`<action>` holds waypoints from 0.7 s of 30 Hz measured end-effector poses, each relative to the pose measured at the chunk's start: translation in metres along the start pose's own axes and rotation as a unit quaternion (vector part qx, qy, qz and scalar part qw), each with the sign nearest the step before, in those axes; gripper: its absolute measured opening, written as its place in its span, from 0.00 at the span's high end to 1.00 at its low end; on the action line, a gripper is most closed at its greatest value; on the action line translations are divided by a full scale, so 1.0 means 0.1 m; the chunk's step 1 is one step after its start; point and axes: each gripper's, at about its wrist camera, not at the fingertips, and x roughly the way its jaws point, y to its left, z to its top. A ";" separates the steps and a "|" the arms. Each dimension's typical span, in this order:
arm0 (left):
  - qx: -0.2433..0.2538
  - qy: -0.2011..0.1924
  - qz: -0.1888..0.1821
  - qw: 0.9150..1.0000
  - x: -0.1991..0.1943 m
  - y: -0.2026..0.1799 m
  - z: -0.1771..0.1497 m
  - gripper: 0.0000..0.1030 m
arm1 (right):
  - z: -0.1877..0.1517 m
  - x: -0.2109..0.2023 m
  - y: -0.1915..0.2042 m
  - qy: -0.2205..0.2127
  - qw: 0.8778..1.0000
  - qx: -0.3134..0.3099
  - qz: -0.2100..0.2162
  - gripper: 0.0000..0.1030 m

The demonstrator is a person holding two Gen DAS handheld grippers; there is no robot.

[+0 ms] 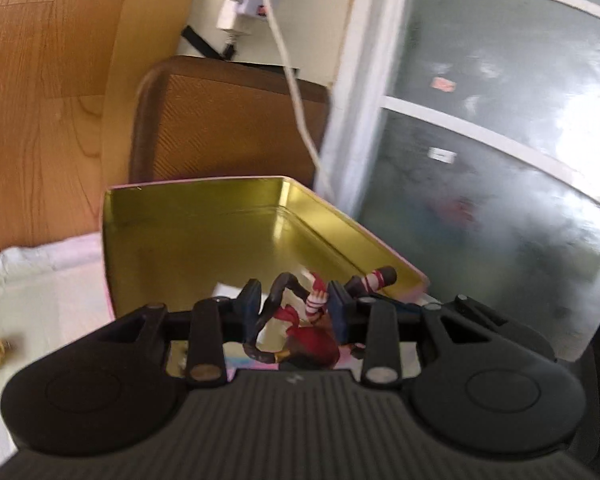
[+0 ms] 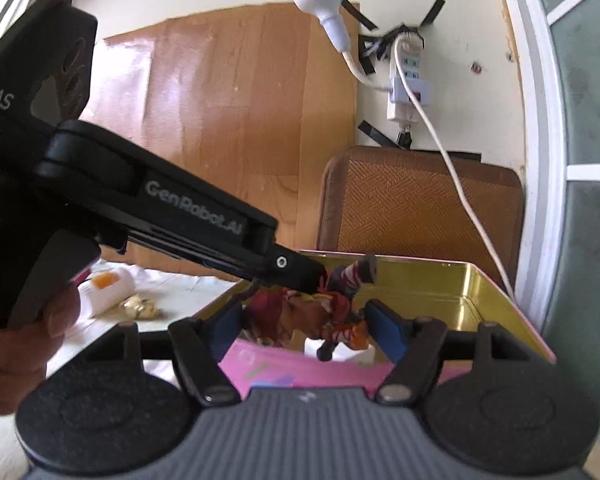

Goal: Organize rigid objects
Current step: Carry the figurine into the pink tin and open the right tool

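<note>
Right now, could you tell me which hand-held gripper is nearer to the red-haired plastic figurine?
Left. The left hand-held gripper is shut on the red-haired plastic figurine over the gold-lined pink tin; the right hand-held gripper is open around it, fingers apart from it.

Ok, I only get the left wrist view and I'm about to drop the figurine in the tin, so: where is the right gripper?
Observer: The right gripper is open, its fingers flanking the figurine that the left gripper holds; I cannot see any contact.
Operator: Anything else on the cloth to collect?
Observer: Yes, a white block with an orange top lies beside a gold piece, left of the tin.
</note>
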 end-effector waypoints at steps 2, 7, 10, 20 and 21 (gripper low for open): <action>-0.003 0.004 0.013 1.000 0.15 0.10 0.07 0.63 | 0.04 0.21 -0.08 0.008 1.000 0.009 0.002 0.33; 0.011 0.013 0.083 0.996 0.51 0.20 0.23 0.49 | 0.13 0.75 -0.15 0.024 0.999 0.016 -0.037 0.32; 0.006 0.023 0.122 0.992 0.59 0.26 0.19 0.46 | 0.06 0.86 -0.19 -0.001 0.997 0.032 -0.066 0.24; 0.034 0.008 0.155 0.987 0.40 0.20 0.06 0.42 | -0.01 0.77 -0.14 -0.002 0.999 0.012 -0.051 0.27; 0.035 0.008 0.157 0.987 0.35 0.20 0.06 0.42 | -0.01 0.74 -0.12 -0.002 0.999 0.014 -0.047 0.27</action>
